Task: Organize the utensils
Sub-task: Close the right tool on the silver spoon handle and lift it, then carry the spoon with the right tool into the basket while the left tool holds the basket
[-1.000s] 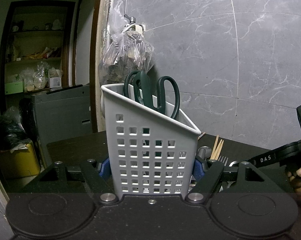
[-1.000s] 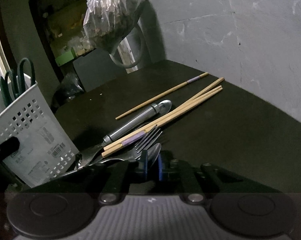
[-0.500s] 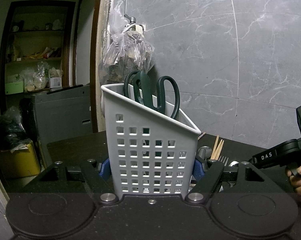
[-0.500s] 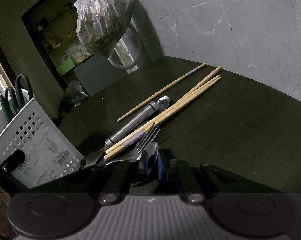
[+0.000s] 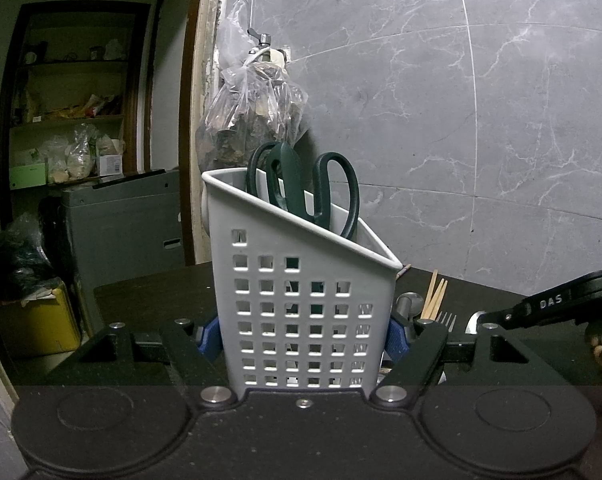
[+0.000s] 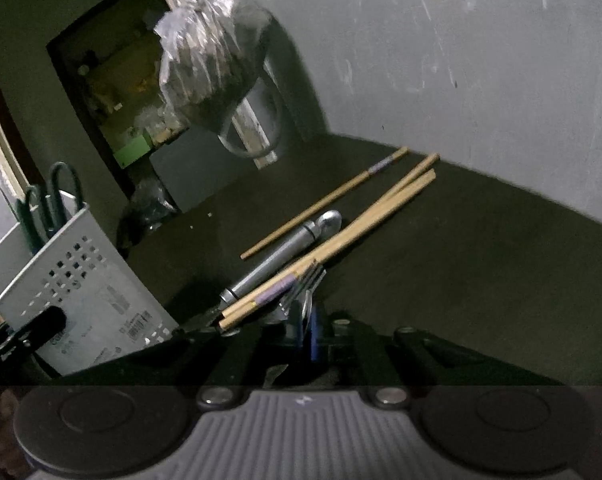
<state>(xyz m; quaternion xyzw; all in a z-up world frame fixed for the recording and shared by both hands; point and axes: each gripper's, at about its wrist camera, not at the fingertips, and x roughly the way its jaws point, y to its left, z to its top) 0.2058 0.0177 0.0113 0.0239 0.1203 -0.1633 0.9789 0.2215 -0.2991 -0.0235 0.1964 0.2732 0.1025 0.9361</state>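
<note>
Between right tongs [image 6: 305, 326], blurred spoon [image 6: 307, 308]

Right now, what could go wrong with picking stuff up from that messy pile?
The right gripper has closed on the spoon, which lies under the fork and chopsticks; lifting may drag or scatter them. The grip looks thin, so the spoon might slip. The scissors crowd the basket the left gripper holds.

Dim indoor light, fisheye-warped edges, right wrist view blurred
</note>
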